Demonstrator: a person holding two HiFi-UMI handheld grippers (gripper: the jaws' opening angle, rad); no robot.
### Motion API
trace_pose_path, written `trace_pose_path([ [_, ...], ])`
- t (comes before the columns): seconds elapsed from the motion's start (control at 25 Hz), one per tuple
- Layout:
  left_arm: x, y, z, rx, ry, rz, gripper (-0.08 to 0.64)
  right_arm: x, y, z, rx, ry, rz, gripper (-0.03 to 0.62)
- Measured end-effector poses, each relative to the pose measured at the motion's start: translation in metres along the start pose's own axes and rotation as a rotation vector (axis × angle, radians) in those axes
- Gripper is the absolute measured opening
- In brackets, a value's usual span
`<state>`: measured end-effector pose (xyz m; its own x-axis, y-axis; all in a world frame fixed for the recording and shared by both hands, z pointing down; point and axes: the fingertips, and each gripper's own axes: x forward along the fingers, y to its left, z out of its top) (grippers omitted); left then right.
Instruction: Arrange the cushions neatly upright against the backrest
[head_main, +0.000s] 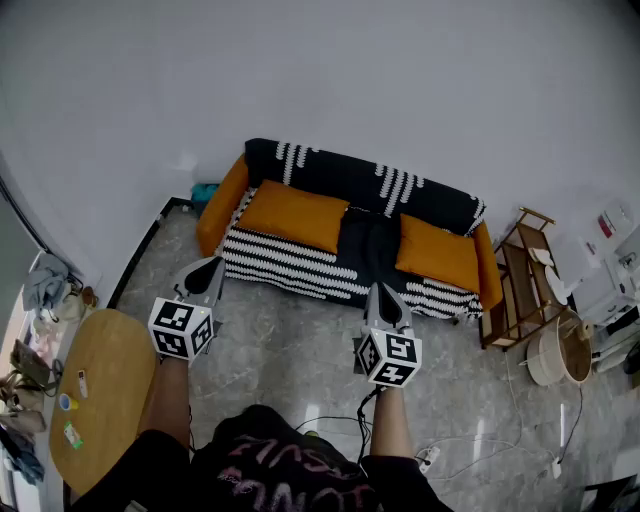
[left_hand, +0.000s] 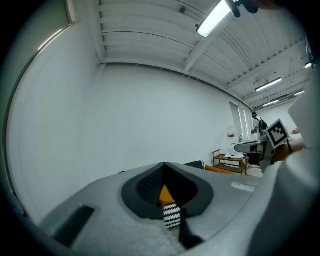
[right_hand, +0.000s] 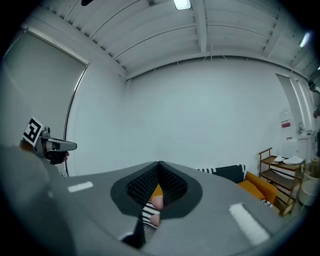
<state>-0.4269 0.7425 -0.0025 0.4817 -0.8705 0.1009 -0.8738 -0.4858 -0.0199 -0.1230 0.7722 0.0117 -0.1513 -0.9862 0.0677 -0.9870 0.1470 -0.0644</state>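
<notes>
A black-and-white patterned sofa (head_main: 360, 182) with orange arms stands against the white wall. Two orange cushions lie on its seat, a wide one (head_main: 291, 215) at the left and a smaller one (head_main: 438, 252) at the right. My left gripper (head_main: 208, 269) hovers over the floor in front of the sofa's left end, shut and empty. My right gripper (head_main: 384, 294) hangs before the middle of the seat, also shut with nothing in it. In the left gripper view the closed jaws (left_hand: 164, 166) point at the wall; the right gripper view shows its jaws (right_hand: 159, 164) closed too.
A wooden side shelf (head_main: 515, 283) stands right of the sofa, with a round basket (head_main: 561, 349) beside it. A round wooden table (head_main: 100, 395) with small items is at my left. Cables (head_main: 440, 445) trail on the grey stone floor near my feet.
</notes>
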Motion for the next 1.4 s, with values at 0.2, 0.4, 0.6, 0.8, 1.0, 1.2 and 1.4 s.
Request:
trace_pose_path([
  [0.2, -0.009, 0.003, -0.003, -0.005, 0.001, 0.001, 0.000, -0.005, 0.008, -0.001, -0.001, -0.002, 0.005, 0.012],
  [0.4, -0.014, 0.006, -0.007, -0.011, 0.004, 0.000, 0.000, -0.007, 0.015, -0.004, -0.001, -0.004, 0.007, 0.013],
  [0.6, -0.014, 0.012, -0.011, -0.043, 0.000, 0.001, 0.000, -0.003, 0.019, -0.006, 0.001, -0.001, 0.007, 0.014],
  [0.8, -0.014, 0.030, -0.017, -0.044, 0.007, -0.001, 0.000, 0.008, 0.032, -0.010, -0.006, 0.007, -0.004, 0.014],
  [1.0, -0.013, 0.051, -0.023, -0.039, 0.005, -0.026, 0.000, 0.021, 0.053, -0.015, -0.016, 0.014, -0.017, 0.014],
  [1.2, -0.012, 0.072, -0.032, -0.042, 0.019, -0.058, 0.000, 0.029, 0.072, -0.020, -0.033, 0.020, -0.046, 0.014],
  [1.4, -0.009, 0.089, -0.040, -0.051, 0.029, -0.077, 0.000, 0.037, 0.087, -0.025, -0.040, 0.033, -0.058, 0.014],
])
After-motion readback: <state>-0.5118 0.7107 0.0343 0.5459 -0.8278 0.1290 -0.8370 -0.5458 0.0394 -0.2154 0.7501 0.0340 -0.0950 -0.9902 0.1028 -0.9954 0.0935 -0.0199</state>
